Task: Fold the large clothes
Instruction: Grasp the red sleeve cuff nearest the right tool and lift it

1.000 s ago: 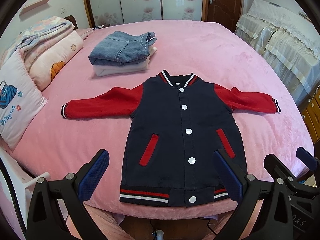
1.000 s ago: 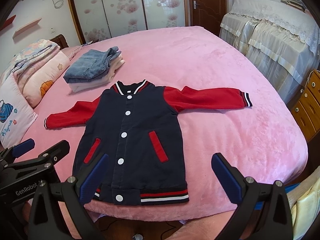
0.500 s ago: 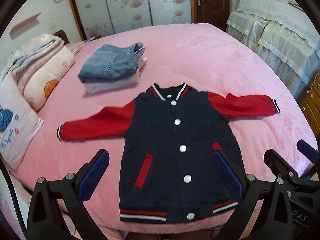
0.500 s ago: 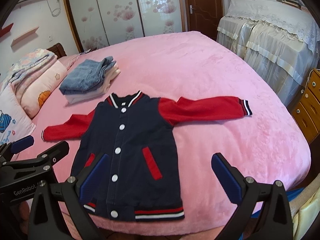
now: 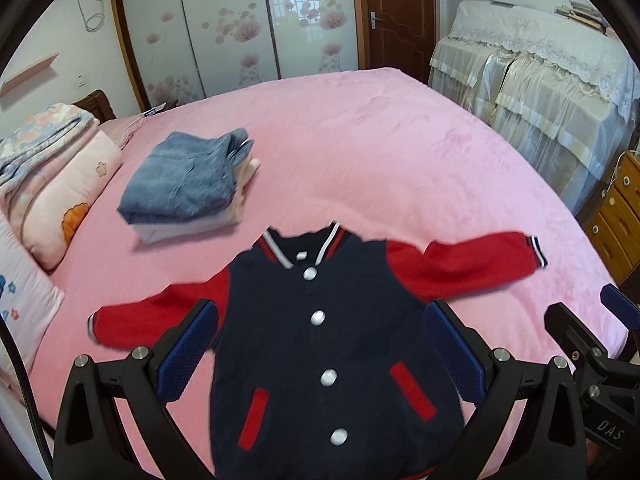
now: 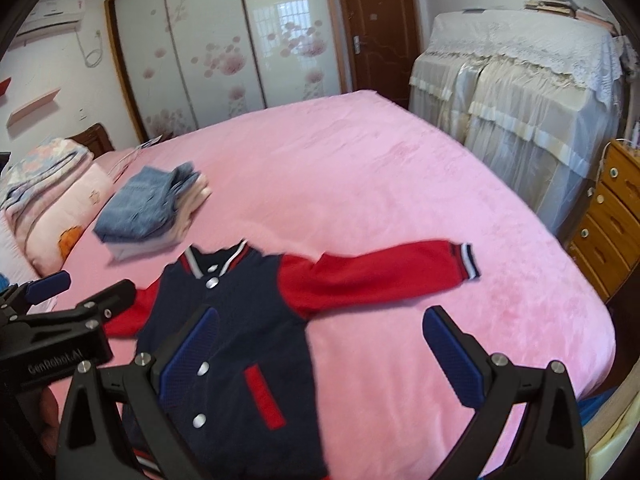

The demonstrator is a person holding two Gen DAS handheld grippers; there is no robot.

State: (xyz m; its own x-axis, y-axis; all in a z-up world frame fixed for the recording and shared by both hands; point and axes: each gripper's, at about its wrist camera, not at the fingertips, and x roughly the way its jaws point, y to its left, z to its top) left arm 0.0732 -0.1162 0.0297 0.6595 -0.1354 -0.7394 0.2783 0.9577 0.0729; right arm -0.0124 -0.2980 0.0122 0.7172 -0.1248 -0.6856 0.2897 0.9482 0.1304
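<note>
A navy varsity jacket point(image 5: 332, 344) with red sleeves and white snaps lies flat, face up, on the pink bed point(image 5: 360, 152), both sleeves spread out sideways. My left gripper point(image 5: 320, 356) hovers open over the jacket's body, its blue pads on either side of the torso. In the right wrist view the jacket point(image 6: 236, 336) sits lower left, its right sleeve point(image 6: 380, 272) stretched across the bed. My right gripper point(image 6: 320, 360) is open above the jacket's right side, holding nothing. The hem is cut off by the frame bottom.
A folded stack with blue jeans on top point(image 5: 184, 184) rests beyond the jacket's left shoulder. Pillows and a folded quilt point(image 5: 48, 176) line the left edge. A lace-covered cabinet point(image 5: 540, 80) and wooden drawers point(image 5: 620, 208) stand on the right. The other gripper point(image 6: 52, 332) shows at left.
Both grippers have moved forward and lower over the jacket, so it fills more of each view and its hem has slid out of frame. The jacket itself has not shifted.
</note>
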